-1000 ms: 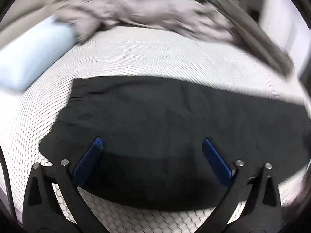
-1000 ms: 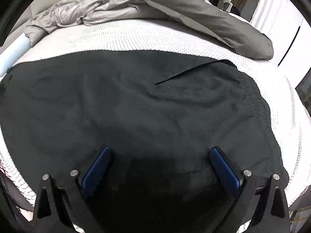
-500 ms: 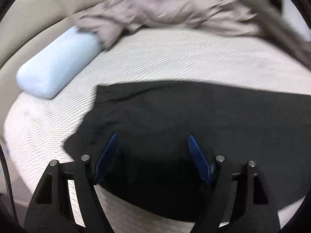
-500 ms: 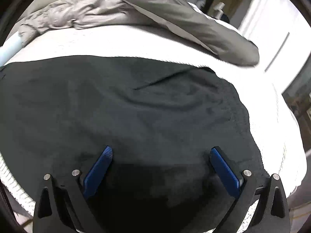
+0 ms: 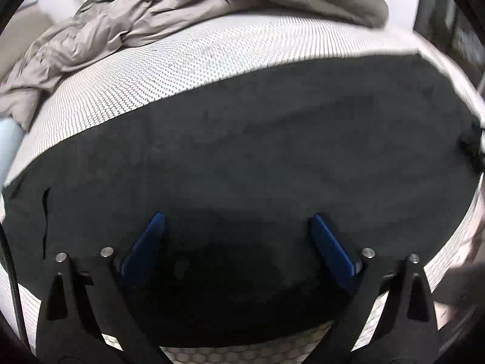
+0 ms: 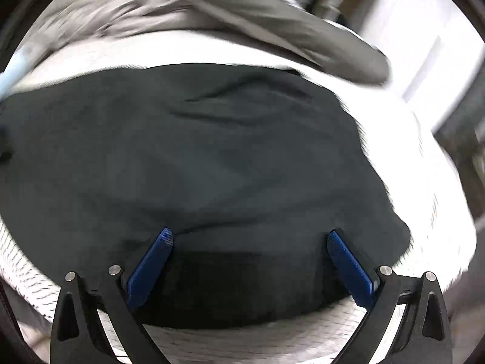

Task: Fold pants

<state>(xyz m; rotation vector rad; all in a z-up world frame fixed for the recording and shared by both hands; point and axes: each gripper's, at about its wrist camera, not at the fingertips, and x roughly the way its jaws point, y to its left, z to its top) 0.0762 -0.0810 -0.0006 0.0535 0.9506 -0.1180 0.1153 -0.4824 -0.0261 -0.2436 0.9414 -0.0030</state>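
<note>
Both tools spread apart over pants [image 5: 257, 157]: left tool [image 5: 236, 221], right tool [image 6: 248, 236]. Pinch the near edge cleanly, lift evenly, avoid grabbing bed [image 5: 182, 69] cover

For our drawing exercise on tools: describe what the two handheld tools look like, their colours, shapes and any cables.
The left tool and right tool look alike: black angular frames with triangular cut-outs and round silver pins, each ending in two flat blue fingers. The right tool's pads show a fine bumpy texture. A thin black cable runs beside the left tool.
</note>
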